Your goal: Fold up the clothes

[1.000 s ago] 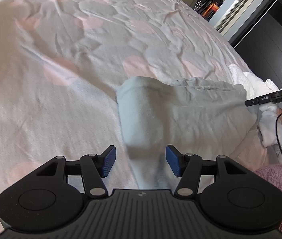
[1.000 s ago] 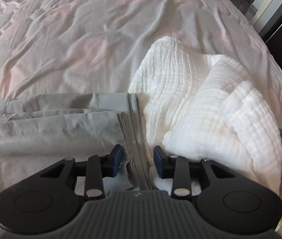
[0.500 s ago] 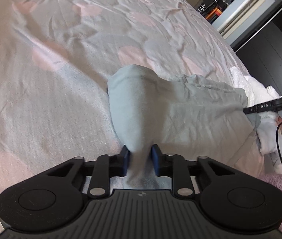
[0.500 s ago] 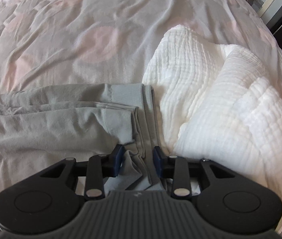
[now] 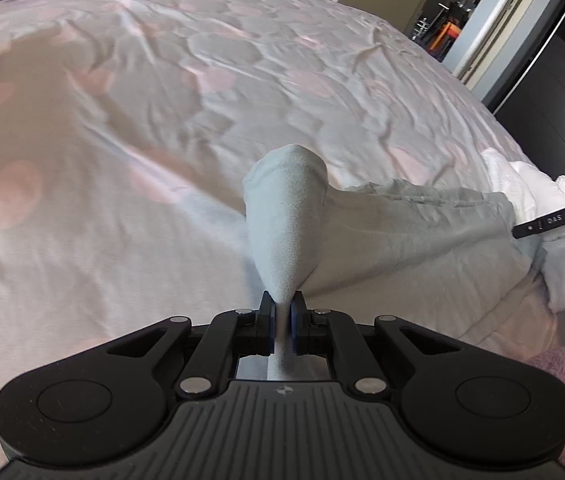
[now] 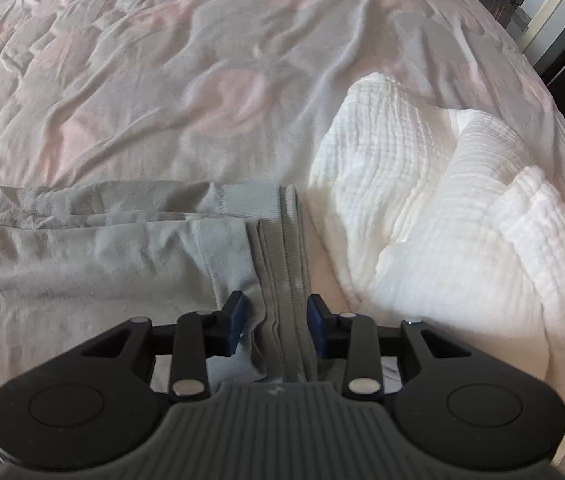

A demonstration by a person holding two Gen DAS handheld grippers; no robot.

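Left gripper [image 5: 281,318]: jaws clamped on grey garment [image 5: 382,236].
Right gripper [image 6: 278,324]: jaws apart, straddling its waistband [image 6: 282,264].
Progress: fold apparently just starting on bed [image 6: 162,80].

White letters "DAS" stand on the right gripper's black side bar [image 5: 550,222].

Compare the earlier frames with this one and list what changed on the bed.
The left gripper, open a second ago, has shut on the near end of the grey garment and pulled it up into a peak. The right gripper keeps the same part-open gap around the ribbed waistband, though the view has shifted slightly. The white muslin cloth and bedspread stayed put.
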